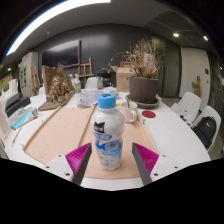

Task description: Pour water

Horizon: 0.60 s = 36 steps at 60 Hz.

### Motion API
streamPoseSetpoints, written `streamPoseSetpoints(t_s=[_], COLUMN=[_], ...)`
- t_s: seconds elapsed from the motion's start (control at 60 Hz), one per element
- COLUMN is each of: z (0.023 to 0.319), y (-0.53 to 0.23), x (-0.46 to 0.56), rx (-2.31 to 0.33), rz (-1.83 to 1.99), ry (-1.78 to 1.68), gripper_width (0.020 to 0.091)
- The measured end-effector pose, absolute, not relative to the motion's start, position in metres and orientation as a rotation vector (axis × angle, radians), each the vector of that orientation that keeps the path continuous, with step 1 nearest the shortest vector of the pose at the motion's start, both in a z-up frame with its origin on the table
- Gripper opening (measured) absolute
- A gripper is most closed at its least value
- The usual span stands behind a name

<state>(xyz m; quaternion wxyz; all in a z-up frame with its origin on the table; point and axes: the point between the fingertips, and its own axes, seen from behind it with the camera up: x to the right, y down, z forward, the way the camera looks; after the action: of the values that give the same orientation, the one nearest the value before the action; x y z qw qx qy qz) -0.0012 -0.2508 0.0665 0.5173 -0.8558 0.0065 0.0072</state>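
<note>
A clear plastic water bottle (108, 131) with a blue cap and a dark and blue label stands upright on the white table (178, 138), on a brown paper sheet (70, 128). My gripper (112, 160) is open, its pink-padded fingers (77, 160) set wide on either side of the bottle's base. The bottle stands between the fingertips with a clear gap at each side. A small red-topped cup or lid (149, 114) lies further back to the right.
A dark pot with a dried plant (144, 85) stands behind the bottle to the right. Another dried plant (60, 88) and small jars (88, 94) sit at the back left. White chairs (205, 122) line the table's right side.
</note>
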Motion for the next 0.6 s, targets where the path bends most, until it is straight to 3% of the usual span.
streamPoseSetpoints(t_s=[0.083,0.183,0.433,0.6], z=[0.061,0.055,0.057,0.083], y=[-0.23,-0.215,-0.211,-0.199], x=[-0.004,-0.007,-0.009,-0.02], rx=[-2.007,-1.976,-1.963,-1.962], rz=[0.004,-0.014,-0.081,-0.123], ry=[0.027,0.014,-0.019,-0.049], gripper_width=[0.0741,0.0528,0.0375,0.0374])
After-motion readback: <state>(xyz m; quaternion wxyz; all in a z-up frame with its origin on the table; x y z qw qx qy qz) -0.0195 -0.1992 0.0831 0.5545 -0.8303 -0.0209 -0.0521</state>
